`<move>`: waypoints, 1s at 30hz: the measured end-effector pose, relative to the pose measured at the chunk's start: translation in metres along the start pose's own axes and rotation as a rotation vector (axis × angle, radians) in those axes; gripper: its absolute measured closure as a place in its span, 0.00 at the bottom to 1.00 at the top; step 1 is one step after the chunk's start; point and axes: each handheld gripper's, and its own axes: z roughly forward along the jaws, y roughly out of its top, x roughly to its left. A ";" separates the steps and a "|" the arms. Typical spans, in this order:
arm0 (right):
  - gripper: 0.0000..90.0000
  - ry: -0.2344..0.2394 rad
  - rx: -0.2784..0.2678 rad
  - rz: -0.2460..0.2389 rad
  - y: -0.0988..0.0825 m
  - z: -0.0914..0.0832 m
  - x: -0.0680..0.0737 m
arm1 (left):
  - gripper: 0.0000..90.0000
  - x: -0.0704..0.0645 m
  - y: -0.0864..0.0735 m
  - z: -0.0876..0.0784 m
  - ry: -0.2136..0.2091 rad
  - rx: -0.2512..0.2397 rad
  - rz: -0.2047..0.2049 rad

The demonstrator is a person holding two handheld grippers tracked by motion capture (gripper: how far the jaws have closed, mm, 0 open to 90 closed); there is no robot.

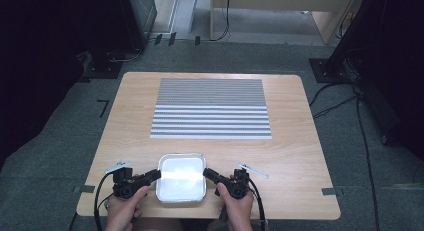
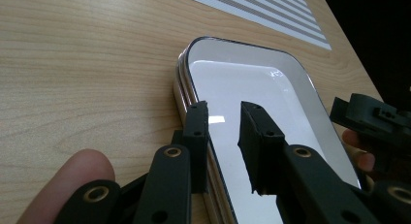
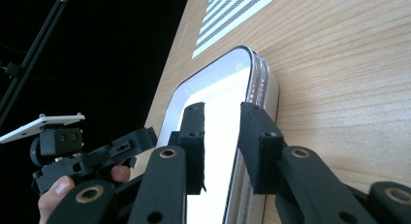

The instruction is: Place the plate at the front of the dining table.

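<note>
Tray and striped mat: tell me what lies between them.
Nothing. In the high view only bare wood of the table separates the tray from the striped mat.

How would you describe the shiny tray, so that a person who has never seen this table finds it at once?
Start at the light wooden table and go to its near edge, in front of the grey striped mat. There lies the shallow rectangular metal tray with rounded corners, between the left gripper and the right gripper. It alone is glossy and reflects light.

wooden table (image 1: 290, 156): striped mat (image 1: 211, 109), tray (image 1: 181, 197)
</note>
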 end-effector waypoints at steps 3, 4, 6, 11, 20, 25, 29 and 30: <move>0.81 0.003 0.000 0.000 0.000 0.000 -0.001 | 0.81 0.002 0.000 0.000 -0.019 0.006 -0.015; 0.81 0.003 0.000 0.000 0.000 0.000 -0.001 | 0.80 0.002 0.000 0.000 -0.019 0.006 -0.015; 0.81 0.006 -0.001 0.002 0.000 0.001 -0.002 | 0.80 0.004 0.000 0.001 -0.035 0.016 -0.029; 0.81 0.010 -0.006 0.007 -0.001 0.001 -0.002 | 0.80 0.010 0.001 0.000 -0.074 0.014 -0.064; 0.83 0.068 0.043 -0.007 -0.007 0.007 0.004 | 0.79 0.006 0.000 0.002 -0.133 0.018 -0.065; 0.83 0.029 -0.054 -0.035 0.001 -0.006 0.005 | 0.79 0.004 0.000 0.003 -0.127 0.018 -0.060; 0.83 -0.034 -0.049 -0.017 0.007 -0.010 -0.002 | 0.77 0.008 0.001 0.001 -0.091 0.013 -0.071; 0.83 -0.034 -0.049 -0.017 0.007 -0.010 -0.002 | 0.77 0.008 0.001 0.001 -0.091 0.013 -0.071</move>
